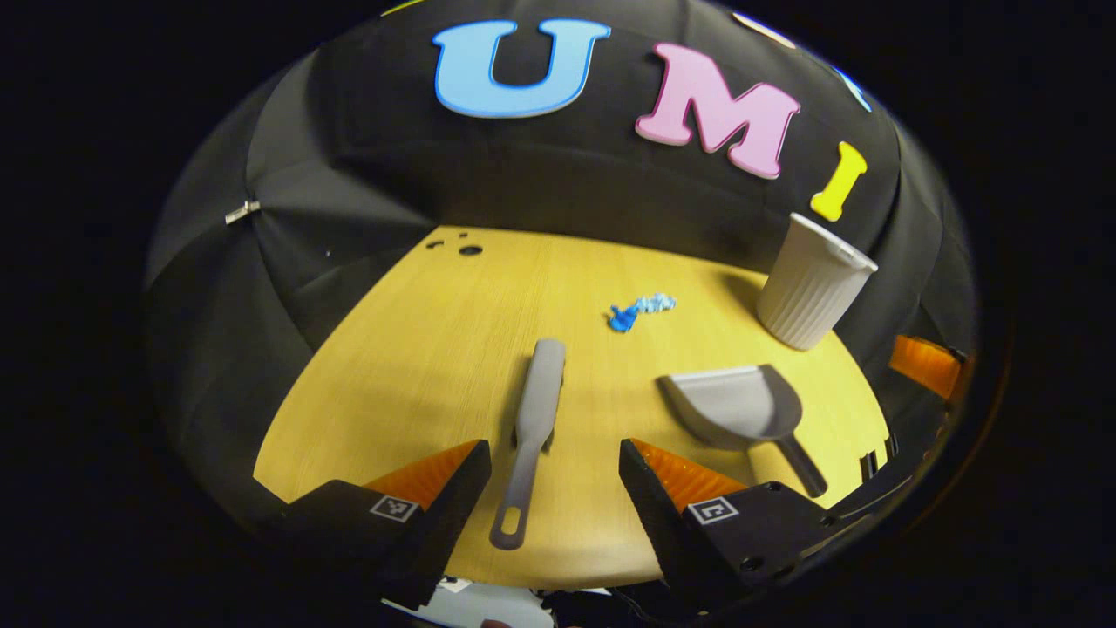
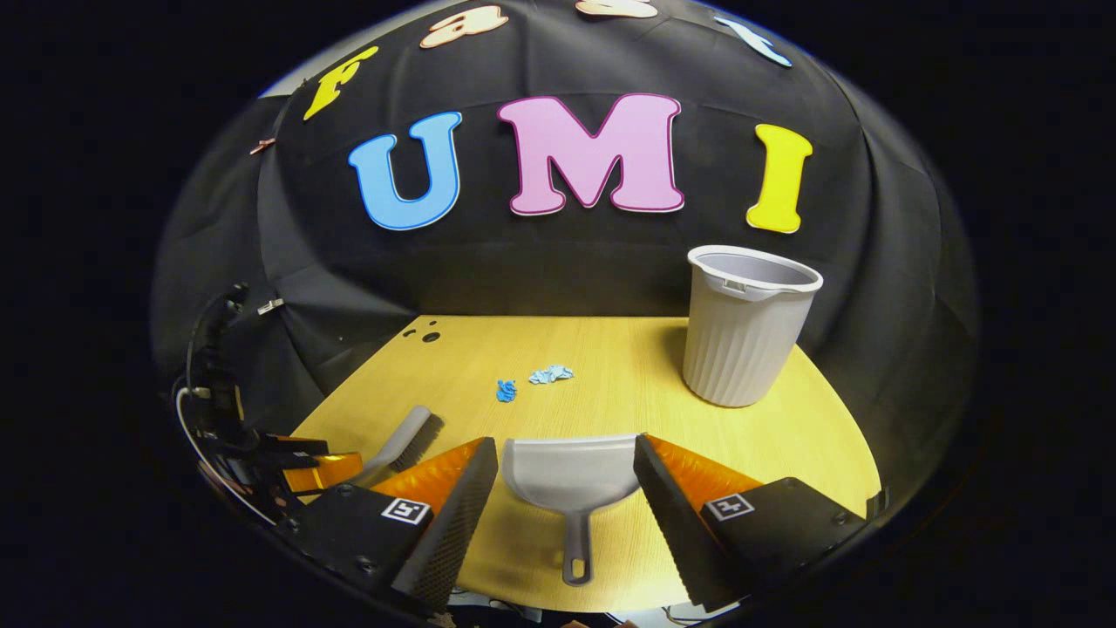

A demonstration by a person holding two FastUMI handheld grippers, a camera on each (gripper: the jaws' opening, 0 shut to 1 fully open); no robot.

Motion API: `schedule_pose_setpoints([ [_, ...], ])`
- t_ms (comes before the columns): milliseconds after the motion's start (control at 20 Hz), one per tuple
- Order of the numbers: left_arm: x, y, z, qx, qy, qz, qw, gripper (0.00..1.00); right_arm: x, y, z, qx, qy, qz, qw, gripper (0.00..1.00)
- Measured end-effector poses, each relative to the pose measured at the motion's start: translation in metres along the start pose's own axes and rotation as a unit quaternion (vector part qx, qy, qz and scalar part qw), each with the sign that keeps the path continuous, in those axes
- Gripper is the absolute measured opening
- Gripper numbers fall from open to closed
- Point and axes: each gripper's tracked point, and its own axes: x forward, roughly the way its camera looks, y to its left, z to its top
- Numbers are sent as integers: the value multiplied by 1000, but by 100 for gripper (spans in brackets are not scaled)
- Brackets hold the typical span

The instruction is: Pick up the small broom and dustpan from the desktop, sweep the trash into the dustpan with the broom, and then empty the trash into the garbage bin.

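Observation:
A small grey broom (image 1: 534, 432) lies flat on the yellow wooden desktop (image 1: 410, 366), handle toward me. My left gripper (image 1: 554, 475) hangs open above the handle, one finger on each side, not touching it. A grey dustpan (image 1: 737, 406) rests to the broom's right. In the right gripper view the dustpan (image 2: 571, 475) lies between the open fingers of my right gripper (image 2: 567, 488), handle toward me; the broom (image 2: 403, 443) shows at left with the left gripper (image 2: 292, 462) over it. Blue crumpled trash (image 1: 638, 311) (image 2: 532, 381) lies mid-table. The pale ribbed garbage bin (image 1: 811, 283) (image 2: 741, 331) stands upright at the back right.
Black cloth walls close in the table at the back and sides. Small dark holes (image 1: 462, 246) mark the far left corner of the desktop. The near table edge runs just below both grippers. A cable bundle (image 2: 209, 384) hangs at the left in the right gripper view.

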Motion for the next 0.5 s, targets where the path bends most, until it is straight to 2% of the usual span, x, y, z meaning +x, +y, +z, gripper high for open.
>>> schedule_pose_setpoints([
  [250,34,17,-23,18,90,7,996,96,10,6,-12,-9,19,20,1000,98],
  [350,48,12,-33,20,141,-9,990,96,16,8,-18,-7,33,28,999,98],
  [400,52,12,-36,28,157,-13,987,100,20,9,-23,-2,43,35,998,98],
  [450,60,13,-40,36,172,-12,984,93,24,11,-28,2,55,47,997,98],
  [500,65,15,-43,40,187,-6,982,92,28,12,-34,5,66,57,996,98],
])
